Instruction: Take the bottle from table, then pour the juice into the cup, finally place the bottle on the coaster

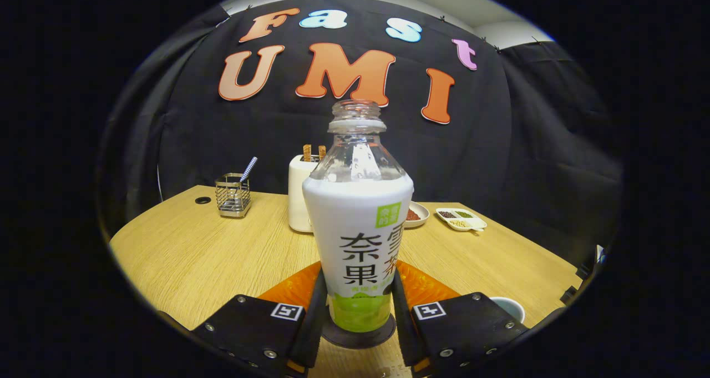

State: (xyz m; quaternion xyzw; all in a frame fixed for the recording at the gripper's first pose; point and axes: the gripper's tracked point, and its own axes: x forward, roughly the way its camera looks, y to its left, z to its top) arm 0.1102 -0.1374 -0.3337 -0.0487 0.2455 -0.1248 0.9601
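Note:
An uncapped plastic bottle (358,239) with a white and green label stands upright between my fingers, its clear upper part looking empty. Its base rests on a dark round coaster (355,339), which lies on an orange mat (291,289). My gripper (358,292) is shut on the bottle, and both black fingers (317,306) press its lower sides. Just to the right of the right finger, the rim of a pale cup (509,307) peeks out.
On the wooden table (188,256) beyond the bottle stand a white toaster (299,200) with bread slices and a wire utensil holder (233,195) at the far left. A small plate (417,214) and a divided dish (460,219) sit at the far right.

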